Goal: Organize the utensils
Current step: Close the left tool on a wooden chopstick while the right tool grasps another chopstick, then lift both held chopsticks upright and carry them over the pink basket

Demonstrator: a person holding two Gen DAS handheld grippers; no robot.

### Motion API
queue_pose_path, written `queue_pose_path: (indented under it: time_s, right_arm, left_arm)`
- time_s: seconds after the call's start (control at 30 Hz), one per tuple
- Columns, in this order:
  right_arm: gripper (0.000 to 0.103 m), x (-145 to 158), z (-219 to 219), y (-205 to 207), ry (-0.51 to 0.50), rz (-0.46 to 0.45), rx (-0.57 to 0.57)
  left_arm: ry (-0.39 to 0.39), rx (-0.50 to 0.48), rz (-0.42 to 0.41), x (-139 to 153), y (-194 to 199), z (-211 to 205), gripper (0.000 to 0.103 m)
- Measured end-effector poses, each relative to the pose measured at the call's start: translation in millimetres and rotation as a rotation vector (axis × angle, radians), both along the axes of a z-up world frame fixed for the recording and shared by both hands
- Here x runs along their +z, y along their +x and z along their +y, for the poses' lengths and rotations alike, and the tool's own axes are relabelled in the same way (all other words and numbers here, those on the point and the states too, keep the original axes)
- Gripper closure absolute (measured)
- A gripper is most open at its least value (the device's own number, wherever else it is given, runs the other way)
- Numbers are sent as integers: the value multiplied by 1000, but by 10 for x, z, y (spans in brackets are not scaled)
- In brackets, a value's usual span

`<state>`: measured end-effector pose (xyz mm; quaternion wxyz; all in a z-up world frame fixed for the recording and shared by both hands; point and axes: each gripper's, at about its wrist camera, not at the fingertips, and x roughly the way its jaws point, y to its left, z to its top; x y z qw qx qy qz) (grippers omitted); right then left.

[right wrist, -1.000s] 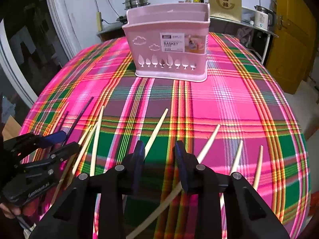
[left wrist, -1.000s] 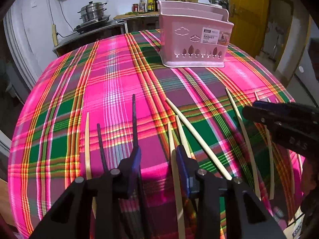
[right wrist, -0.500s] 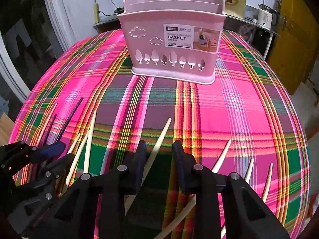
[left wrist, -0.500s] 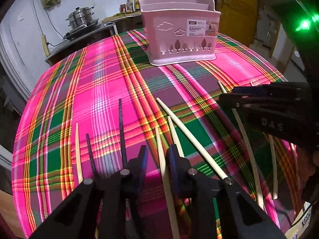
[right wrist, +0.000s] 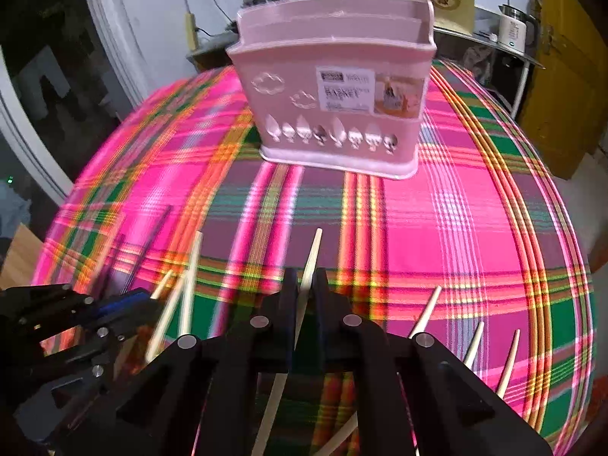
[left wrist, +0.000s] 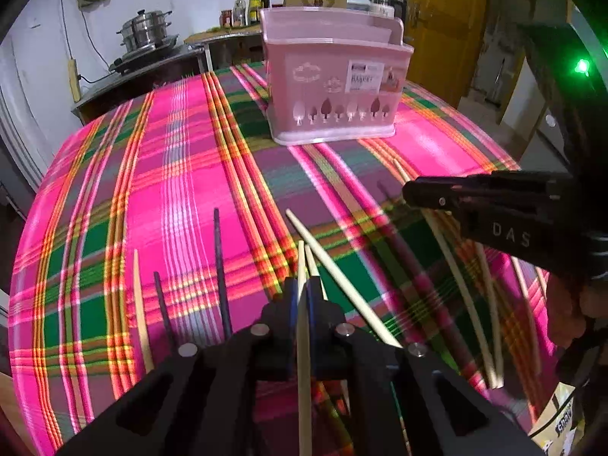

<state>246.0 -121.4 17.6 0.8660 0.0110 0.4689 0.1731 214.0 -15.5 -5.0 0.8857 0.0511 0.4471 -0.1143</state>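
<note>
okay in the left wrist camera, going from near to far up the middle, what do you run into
left gripper, shut on a pale chopstick → open plaid tablecloth → pink utensil basket → bottles on the counter by the back wall.

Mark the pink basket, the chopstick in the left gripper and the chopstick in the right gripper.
pink basket (right wrist: 334, 87): right wrist view, front wall.
left gripper's chopstick (left wrist: 301, 262): left wrist view, tip ahead of the fingers.
right gripper's chopstick (right wrist: 312, 256): right wrist view, shaft ahead of the fingers.
</note>
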Motion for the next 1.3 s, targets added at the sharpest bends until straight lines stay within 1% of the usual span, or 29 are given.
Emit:
queue_pose_path:
  time_s: [0.13,0.37,0.47,0.53,0.63,0.7,0.73,0.8,0.97,1.1,1.17,1.27,1.3]
  right_arm:
    - [96,167,-47,-33,47,-27,12]
    - [97,599,-130,-144,101,-119,24]
    - [98,779,-148,-199,111,-161,29]
    - [98,836,-153,-217,100,-173,30]
    - [98,748,-132,-154,89,-135,22]
    - [97,589,-96,-77,61,-92,22]
    - [91,491,-94,-41,61,-59,27]
    - [83,260,-56,54,43,7,31]
    - [83,-81,66,227,-31,86,17]
    - [83,-201,195,302,-80,117,30]
    - [83,-209,265,319,-119,108,32]
    - [90,-214,330,342,-157,107,41]
    - [96,-207,333,372,-156,108,45]
  left_arm:
    - [-15,6,-44,197,-39,45,97]
    - [-64,28,-146,660,-107,188,97]
    - [-84,36,-189,828,-140,245,97]
    - [-93,42,-192,872,-143,283,97]
    - [-105,54,-169,835,-111,321,97]
    - [-115,62,-159,822,-109,347,97]
    - [-117,66,-160,820,-117,357,97]
    - [-116,70,-167,841,-135,367,97]
    - [-108,70,-167,847,-131,369,97]
    - [-110,68,-163,839,-126,371,97]
    - [-111,68,-160,837,-115,378,97]
    - [-111,71,-160,845,-100,387,97]
    - [-113,72,-162,854,-96,395,97]
